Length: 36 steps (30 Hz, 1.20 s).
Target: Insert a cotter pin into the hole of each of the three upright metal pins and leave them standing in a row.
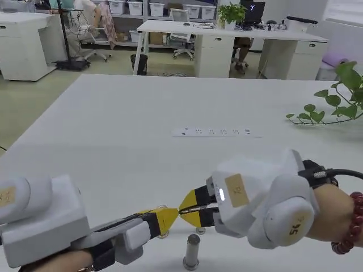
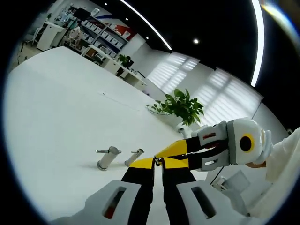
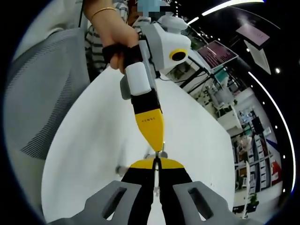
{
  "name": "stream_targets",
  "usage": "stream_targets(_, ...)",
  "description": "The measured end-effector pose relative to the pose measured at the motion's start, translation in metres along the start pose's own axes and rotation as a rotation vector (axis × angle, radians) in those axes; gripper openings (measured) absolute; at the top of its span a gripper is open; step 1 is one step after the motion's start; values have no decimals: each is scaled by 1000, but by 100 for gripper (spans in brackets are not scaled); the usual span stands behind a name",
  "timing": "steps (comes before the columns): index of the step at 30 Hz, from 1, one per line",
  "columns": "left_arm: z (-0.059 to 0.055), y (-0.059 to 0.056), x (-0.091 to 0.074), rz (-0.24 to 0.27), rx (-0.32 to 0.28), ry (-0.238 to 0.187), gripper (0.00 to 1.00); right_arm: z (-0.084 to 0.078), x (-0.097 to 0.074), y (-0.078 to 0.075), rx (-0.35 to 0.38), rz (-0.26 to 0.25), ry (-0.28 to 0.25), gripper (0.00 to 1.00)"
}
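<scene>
Matte white table (image 1: 113, 124) in an open office; a power strip (image 1: 212, 132) mid-surface, a leafy plant (image 1: 334, 102) at the right edge; near the front edge the left gripper (image 1: 170, 217) and right gripper (image 1: 190, 208) meet tip to tip, both jaws pinched narrow; anything between them is too small to make out; a smooth round steel pin (image 1: 191, 252) stands upright there, a second pin (image 1: 200, 230) half hidden behind the tips.

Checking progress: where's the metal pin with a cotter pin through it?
Left gripper view: that metal pin stands left of the left claw, beside a second pin.
</scene>
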<state>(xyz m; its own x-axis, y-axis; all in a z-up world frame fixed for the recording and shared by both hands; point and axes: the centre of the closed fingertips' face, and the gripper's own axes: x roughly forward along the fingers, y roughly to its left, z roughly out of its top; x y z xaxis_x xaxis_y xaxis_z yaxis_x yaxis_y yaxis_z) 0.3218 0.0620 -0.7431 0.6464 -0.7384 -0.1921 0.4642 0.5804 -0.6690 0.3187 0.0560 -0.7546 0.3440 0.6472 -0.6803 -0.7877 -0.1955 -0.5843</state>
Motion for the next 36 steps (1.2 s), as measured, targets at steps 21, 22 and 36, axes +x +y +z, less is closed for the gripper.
stream_targets(21,0,9,-2,6,82,8,0,2,4,1,50,8,-16,4)
stream_targets(22,0,10,-2,8,97,6,0,2,5,0,56,9,-19,4)
stream_targets(36,-3,12,-8,11,227,22,0,-3,-3,0,447,74,-132,13)
